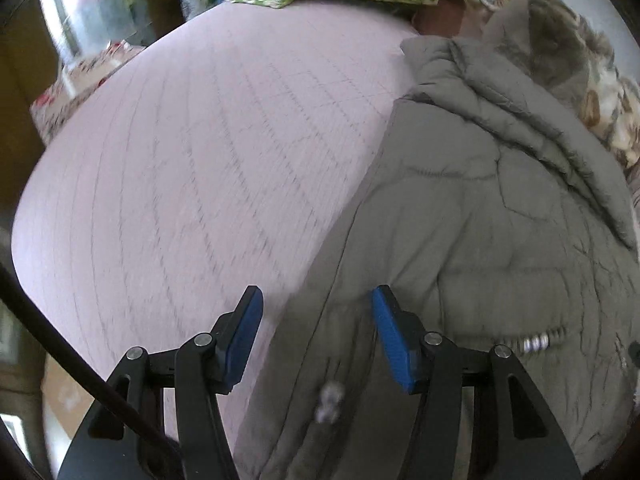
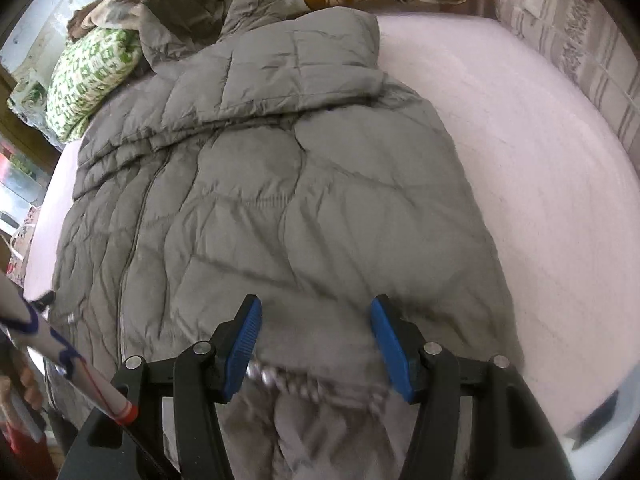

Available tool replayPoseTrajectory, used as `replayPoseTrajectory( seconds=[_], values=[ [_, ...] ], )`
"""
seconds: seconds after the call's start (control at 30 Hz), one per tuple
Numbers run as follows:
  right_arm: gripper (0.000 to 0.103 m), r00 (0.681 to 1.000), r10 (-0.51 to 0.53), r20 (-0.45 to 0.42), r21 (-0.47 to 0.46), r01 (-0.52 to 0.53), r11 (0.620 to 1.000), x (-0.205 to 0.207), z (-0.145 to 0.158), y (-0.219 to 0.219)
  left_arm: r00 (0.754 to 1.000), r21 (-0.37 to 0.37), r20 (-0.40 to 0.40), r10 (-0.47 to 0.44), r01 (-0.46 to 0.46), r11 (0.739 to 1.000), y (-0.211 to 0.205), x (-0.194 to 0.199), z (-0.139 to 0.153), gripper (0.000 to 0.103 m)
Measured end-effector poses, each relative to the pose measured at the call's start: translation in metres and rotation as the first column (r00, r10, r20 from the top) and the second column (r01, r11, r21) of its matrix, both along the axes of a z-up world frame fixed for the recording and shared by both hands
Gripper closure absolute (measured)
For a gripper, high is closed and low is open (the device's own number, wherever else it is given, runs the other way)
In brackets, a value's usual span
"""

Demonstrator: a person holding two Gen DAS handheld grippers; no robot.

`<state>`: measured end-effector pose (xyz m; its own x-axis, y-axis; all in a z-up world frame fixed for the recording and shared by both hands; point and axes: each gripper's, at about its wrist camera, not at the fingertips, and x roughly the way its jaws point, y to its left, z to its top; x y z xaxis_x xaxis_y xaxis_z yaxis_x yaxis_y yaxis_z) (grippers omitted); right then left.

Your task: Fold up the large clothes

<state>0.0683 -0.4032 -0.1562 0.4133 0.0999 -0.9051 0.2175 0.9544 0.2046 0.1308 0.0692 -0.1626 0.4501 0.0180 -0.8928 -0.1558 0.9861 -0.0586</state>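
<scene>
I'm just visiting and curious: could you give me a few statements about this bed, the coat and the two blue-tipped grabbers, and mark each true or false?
1. The puffy coat is grey. True.
2. The left gripper is clamped on the coat. False: its jaws stand apart with nothing pinched.
3. The coat lies on a pink bedsheet. True.
4. The green-patterned pillow sits on top of the coat. False: it lies beside it, near the hood.
5. The right gripper is open above the coat's hem. True.

Grey puffer jacket [image 2: 256, 184] spread on pink bed [image 2: 520, 184]; right gripper [image 2: 316, 316] jaws apart above blurred hem, apparently gripping nothing.
</scene>
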Motion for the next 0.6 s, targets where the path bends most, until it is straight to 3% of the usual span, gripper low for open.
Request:
replayPoseTrajectory(
  seconds=[0.07,0.43,0.6],
  values=[
    [0.037,1.0,-0.004,-0.01,-0.022,0.004,1.0,-0.012,0.004,-0.001,1.0,-0.011,0.003,0.005,-0.005,1.0,0.003,-0.012,0.002,0.046],
    [0.036,1.0,-0.012,-0.029,0.019,0.012,1.0,-0.064,0.003,0.006,1.0,0.046,0.005,0.01,-0.01,0.999,0.003,-0.062,0.022,0.047],
    [0.036,1.0,0.009,-0.028,0.012,-0.009,1.0,-0.091,0.012,0.01,0.995,0.068,0.102,-0.023,0.016,0.998,-0.004,-0.094,0.062,0.047]
  ],
)
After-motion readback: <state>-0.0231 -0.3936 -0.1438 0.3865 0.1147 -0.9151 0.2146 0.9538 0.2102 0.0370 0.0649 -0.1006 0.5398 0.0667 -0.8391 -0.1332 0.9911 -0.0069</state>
